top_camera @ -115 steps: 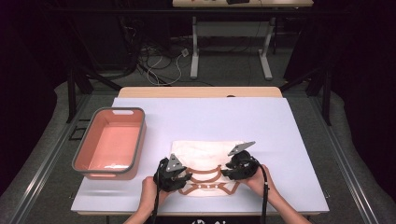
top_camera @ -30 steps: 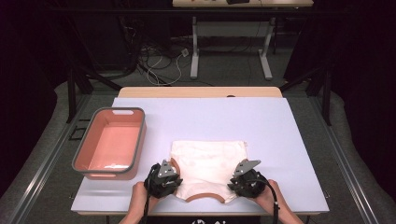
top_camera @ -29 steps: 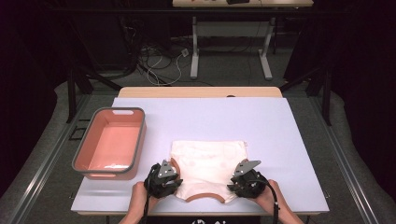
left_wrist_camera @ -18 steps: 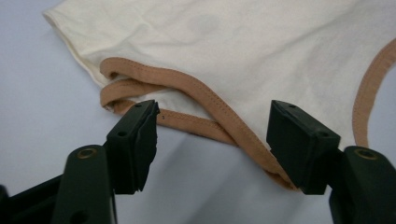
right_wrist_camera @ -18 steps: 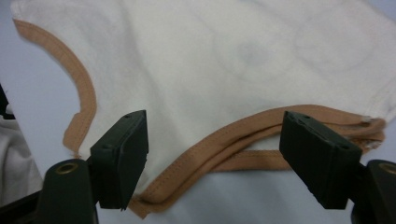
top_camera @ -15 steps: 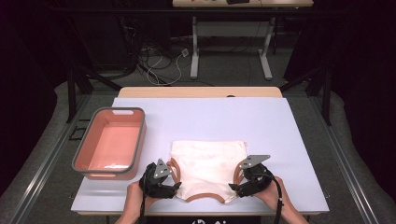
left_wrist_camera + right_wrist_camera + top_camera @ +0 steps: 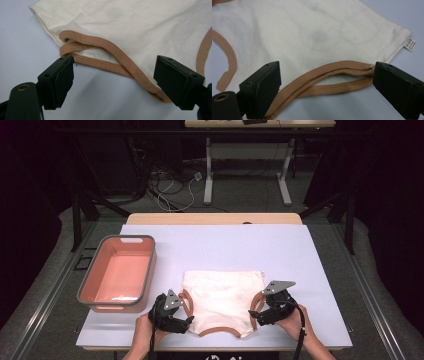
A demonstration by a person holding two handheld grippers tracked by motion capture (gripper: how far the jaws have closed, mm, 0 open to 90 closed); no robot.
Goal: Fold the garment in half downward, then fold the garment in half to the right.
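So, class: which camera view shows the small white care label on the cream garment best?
The right gripper view: the small white care label sticks out at the cream garment's side seam. In the other views I cannot make it out.

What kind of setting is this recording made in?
Probably a lab or recording studio, not a home: a lone table under a plain pale cover, dark curtains all round, loose cables on the floor behind, and a desk frame beyond.

One cream garment (image 7: 223, 300), one pink tub (image 7: 118, 275), two grippers: left gripper (image 7: 186, 321), right gripper (image 7: 254, 312).
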